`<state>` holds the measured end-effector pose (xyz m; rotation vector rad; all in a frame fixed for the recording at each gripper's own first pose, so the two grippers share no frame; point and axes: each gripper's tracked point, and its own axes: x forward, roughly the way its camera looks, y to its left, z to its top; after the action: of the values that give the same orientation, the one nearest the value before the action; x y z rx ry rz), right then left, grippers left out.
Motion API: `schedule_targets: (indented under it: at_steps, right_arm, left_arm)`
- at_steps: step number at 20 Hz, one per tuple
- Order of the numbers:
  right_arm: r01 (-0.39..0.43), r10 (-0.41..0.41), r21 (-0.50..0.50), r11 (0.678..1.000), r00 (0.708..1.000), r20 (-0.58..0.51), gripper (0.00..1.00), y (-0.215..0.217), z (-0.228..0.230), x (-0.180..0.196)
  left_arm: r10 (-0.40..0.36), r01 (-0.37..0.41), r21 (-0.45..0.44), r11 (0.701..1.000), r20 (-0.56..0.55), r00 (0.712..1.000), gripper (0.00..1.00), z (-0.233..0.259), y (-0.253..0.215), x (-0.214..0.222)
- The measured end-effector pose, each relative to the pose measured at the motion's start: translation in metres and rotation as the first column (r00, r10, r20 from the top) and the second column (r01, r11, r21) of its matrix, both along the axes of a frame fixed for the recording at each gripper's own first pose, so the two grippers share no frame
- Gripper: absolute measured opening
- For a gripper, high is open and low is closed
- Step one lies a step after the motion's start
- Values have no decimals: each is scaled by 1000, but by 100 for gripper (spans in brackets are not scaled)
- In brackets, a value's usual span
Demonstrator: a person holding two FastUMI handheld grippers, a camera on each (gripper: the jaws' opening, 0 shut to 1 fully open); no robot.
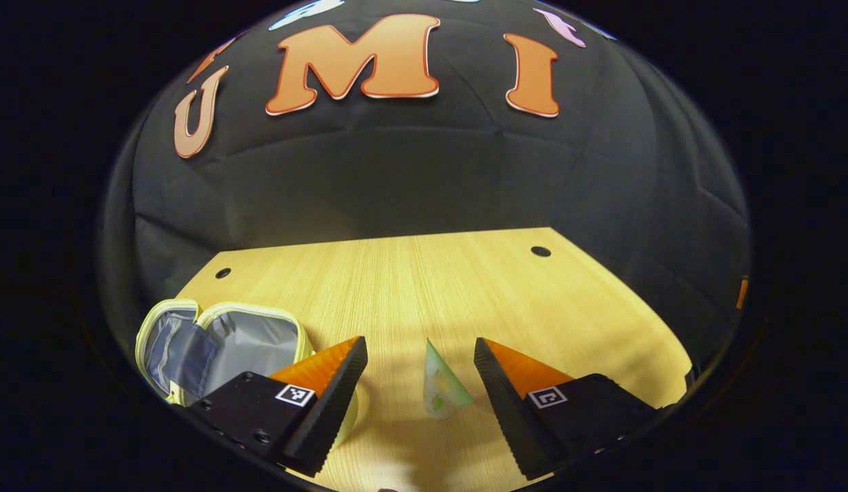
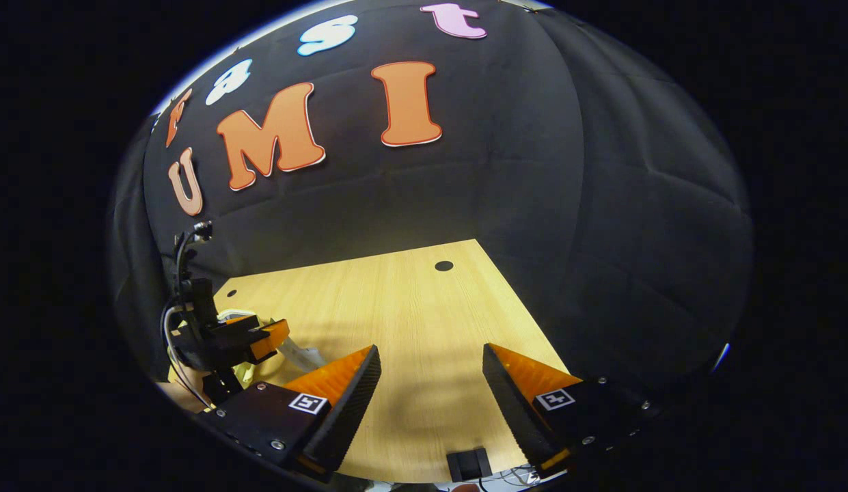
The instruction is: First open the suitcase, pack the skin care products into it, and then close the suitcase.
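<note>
Suitcase (image 1: 222, 345) is already unzipped, lying open at the table's (image 1: 424, 287) left edge, its grey lining exposed. One tube (image 1: 443, 383) is seen standing on the wood between the spread jaws of the left gripper (image 1: 420, 376), ungrasped; packing and closing are judged left. The right gripper (image 2: 430, 383) is held wide apart over bare wood, black cloth behind

No readable text, label or number stands on anything.

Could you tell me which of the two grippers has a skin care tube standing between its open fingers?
The left gripper: a pale green tube stands between its fingers, whereas the right gripper frames only bare table.
</note>
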<state>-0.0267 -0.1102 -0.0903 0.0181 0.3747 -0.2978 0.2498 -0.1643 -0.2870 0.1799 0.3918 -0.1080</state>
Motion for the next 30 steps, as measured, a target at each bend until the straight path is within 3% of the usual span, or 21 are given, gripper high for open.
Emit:
schedule_targets:
  at_steps: [7,10,13,19,23,26,30]
  right_arm:
    - [14,-16,-32,999,998,-56,95,-3,-8,0]
    - [13,-16,-40,999,998,-64,95,-3,-9,0]
    - [5,-7,-36,999,998,-61,95,7,-9,6]
    - [-54,54,2,999,999,-4,95,45,-3,29]
    - [-163,163,8,987,986,18,95,90,-13,59]
    - [-277,277,-6,961,960,-51,95,118,-45,82]
    - [-374,368,-5,927,913,-175,96,141,-97,103]
  left_arm:
    - [-21,26,89,996,-60,998,96,-67,-2,23]
    - [-41,46,103,994,-49,998,43,-75,-10,33]
    - [-76,85,121,989,-79,994,32,-72,-11,25]
    - [-133,137,29,990,-129,983,31,-37,2,-15]
    - [-145,140,-41,989,-156,977,31,-1,25,-53]
    - [-134,117,-106,988,-169,976,32,25,50,-79]
    - [-68,50,-117,992,-159,985,31,50,97,-98]
